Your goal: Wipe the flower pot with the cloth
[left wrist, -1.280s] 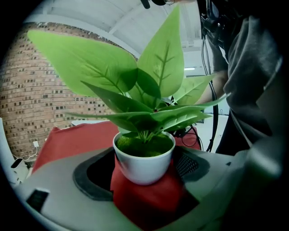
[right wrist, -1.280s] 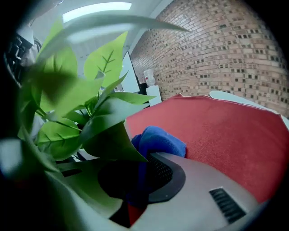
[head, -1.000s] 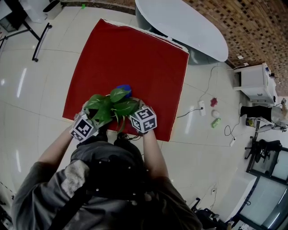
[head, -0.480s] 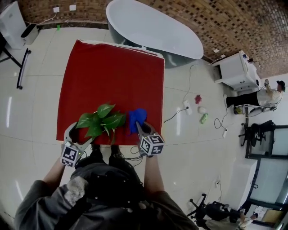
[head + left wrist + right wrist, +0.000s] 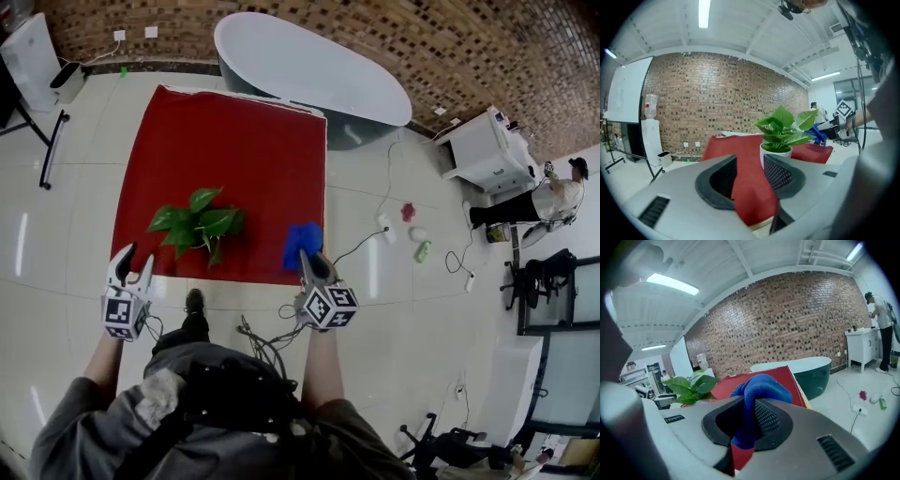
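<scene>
A leafy green plant (image 5: 197, 225) in a white flower pot (image 5: 776, 152) stands near the front edge of the red table (image 5: 234, 131). My left gripper (image 5: 134, 261) is off the table's front left corner, apart from the pot. Its jaws are closing, and only the red tabletop shows between them in the left gripper view (image 5: 750, 180). My right gripper (image 5: 309, 261) is at the table's front right corner, shut on the blue cloth (image 5: 302, 239). The cloth (image 5: 759, 390) bulges up between its pads. The plant (image 5: 691, 387) lies to that gripper's left.
A long white oval tub (image 5: 309, 70) stands behind the table. On the floor to the right are cables (image 5: 375, 234) and small objects (image 5: 417, 239). A white cabinet (image 5: 483, 145) and a standing person (image 5: 553, 192) are at the far right. Metal stand legs (image 5: 52, 141) are at left.
Both grippers have drawn back from the plant and spread apart. The left one came away from the pot and its jaws narrowed. The right one carried the blue cloth out to the plant's right.
</scene>
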`<state>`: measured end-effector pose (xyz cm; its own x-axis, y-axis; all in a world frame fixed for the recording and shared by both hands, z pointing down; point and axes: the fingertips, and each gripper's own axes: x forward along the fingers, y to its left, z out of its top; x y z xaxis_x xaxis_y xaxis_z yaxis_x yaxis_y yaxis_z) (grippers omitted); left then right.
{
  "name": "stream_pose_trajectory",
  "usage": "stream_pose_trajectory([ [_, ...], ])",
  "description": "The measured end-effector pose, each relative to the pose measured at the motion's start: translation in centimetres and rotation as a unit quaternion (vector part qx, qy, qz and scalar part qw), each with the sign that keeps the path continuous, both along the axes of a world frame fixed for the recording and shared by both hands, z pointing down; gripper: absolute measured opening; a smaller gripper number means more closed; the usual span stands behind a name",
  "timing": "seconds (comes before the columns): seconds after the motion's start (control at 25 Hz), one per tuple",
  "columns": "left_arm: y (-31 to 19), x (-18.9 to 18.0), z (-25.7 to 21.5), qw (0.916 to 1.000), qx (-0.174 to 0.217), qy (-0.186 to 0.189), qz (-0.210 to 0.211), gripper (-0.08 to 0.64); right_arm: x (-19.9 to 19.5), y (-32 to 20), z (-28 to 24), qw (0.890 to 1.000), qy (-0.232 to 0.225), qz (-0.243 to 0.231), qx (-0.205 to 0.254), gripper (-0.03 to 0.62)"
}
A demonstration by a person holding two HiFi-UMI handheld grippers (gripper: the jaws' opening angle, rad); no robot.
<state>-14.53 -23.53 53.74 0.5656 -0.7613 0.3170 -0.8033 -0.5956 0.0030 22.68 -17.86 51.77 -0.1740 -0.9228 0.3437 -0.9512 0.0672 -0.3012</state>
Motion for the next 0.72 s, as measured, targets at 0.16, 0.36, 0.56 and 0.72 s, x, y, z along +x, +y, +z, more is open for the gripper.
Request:
stream_pose_trajectory([
  [0.16,8.2,0.5,-3.4,0.9984,0.037,0.025,-0.036,0.152,0.0,9.2,-3.3,0.998,0.001,-0.027,0.053,0.057],
  [0.36,19.2,2.7,-8.7,0.9928,0.067,0.069,-0.070,0.103,0.3,20.3,-8.5,0.990,0.017,-0.055,0.126,0.057],
  [0.56,29.3,4.9,-13.1,0.9911,0.080,0.080,-0.070,0.012,-1.4,30.7,-13.3,0.981,0.025,-0.073,0.178,0.057],
  [0.72,35.7,6.7,-15.8,0.9913,0.066,0.101,-0.053,0.011,-2.0,37.1,-15.9,0.977,0.019,-0.084,0.194,0.057],
])
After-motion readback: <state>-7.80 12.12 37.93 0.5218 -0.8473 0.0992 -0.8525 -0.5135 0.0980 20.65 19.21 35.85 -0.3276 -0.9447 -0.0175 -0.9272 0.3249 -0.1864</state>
